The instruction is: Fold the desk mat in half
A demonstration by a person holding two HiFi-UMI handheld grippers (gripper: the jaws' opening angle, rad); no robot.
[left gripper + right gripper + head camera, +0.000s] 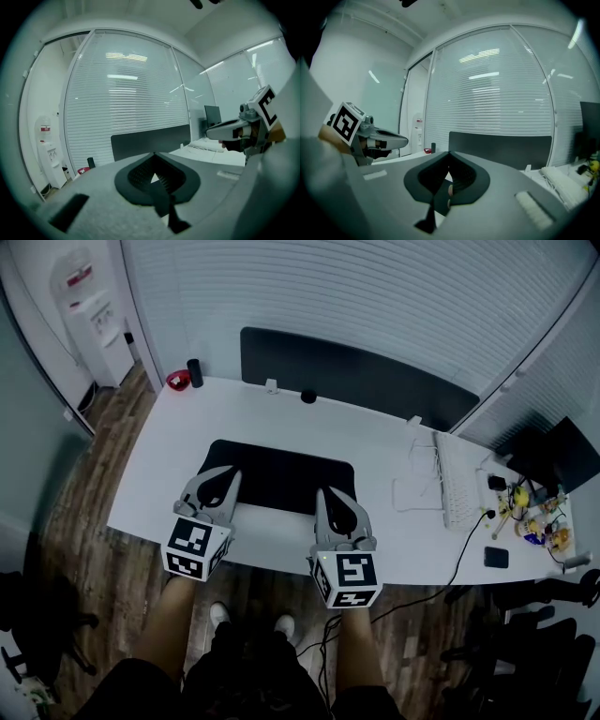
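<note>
Pinching the near edge of the black desk mat (281,465), the left gripper (230,476) and right gripper (326,495) are clamped shut on it, so the fold looks barely begun: the mat lies mostly flat on the white desk (375,442), its near edge not yet carried to the far edge.
</note>
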